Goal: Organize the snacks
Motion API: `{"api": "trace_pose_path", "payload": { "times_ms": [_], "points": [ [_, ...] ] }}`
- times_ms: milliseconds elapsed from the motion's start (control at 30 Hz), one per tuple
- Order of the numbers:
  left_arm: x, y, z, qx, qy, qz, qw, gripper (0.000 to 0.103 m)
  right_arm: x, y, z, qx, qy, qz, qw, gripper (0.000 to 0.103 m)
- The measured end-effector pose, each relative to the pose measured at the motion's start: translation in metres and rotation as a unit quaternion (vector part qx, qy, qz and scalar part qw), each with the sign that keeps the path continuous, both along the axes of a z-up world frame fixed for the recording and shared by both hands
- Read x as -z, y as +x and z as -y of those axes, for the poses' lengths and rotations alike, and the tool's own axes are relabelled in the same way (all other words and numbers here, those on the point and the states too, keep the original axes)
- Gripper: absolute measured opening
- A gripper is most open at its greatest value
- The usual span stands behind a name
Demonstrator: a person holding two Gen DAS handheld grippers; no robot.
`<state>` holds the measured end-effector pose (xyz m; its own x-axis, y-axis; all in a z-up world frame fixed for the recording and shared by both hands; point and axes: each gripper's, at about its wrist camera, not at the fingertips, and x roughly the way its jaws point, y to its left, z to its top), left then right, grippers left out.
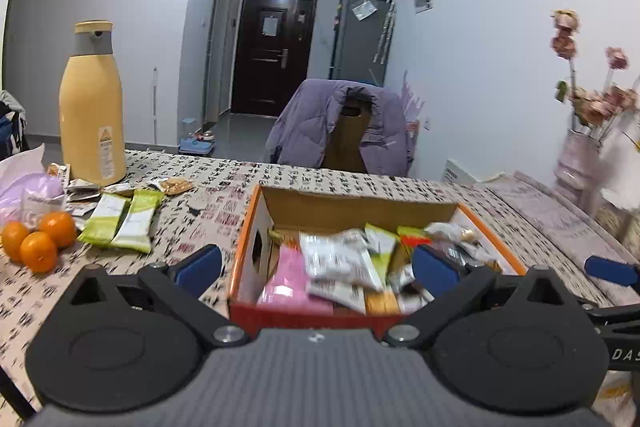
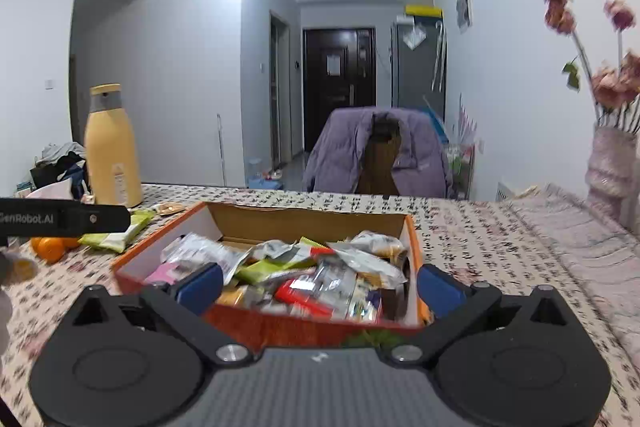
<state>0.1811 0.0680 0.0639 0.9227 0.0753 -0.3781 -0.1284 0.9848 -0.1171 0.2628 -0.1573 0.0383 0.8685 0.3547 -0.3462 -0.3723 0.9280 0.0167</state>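
An orange cardboard box [image 1: 352,205] [image 2: 308,221] stands on the patterned tablecloth, filled with several mixed snack packets [image 1: 340,263] [image 2: 316,279]. My left gripper [image 1: 316,269] hovers over the box's near side, open wide, its blue pads apart with nothing between them. My right gripper [image 2: 319,287] is also open and holds nothing, spanning the box's near edge. Two green-and-white packets [image 1: 120,223] [image 2: 116,237] lie loose on the table left of the box. A few small packets [image 1: 172,185] rest near the bottle.
A tall yellow thermos [image 1: 92,107] [image 2: 112,151] stands at the back left. Three oranges [image 1: 38,241] and a plastic bag [image 1: 24,187] lie at the left edge. A vase of dried flowers [image 1: 580,163] [image 2: 612,163] stands right. A chair with a purple jacket [image 1: 344,127] is behind the table.
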Motion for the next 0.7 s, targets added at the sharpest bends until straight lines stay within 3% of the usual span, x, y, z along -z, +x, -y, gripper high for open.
{"api": "trace_pose_path", "payload": {
  "times_ms": [133, 300, 700],
  "points": [
    [0.011, -0.046, 0.008, -0.006, 0.021, 0.016, 0.9996, 0.103, 0.012, -0.042, 0.015, 0.003, 0.003, -0.005, 1.000, 0.103],
    [0.031, -0.080, 0.014, 0.012, 0.025, -0.004, 0.9996, 0.103, 0.026, -0.077, 0.029, 0.009, 0.009, -0.030, 0.999, 0.103],
    [0.059, -0.112, 0.016, 0.009, 0.016, -0.035, 0.9992, 0.103, 0.046, -0.098, 0.036, 0.007, 0.023, -0.059, 0.998, 0.103]
  ]
}}
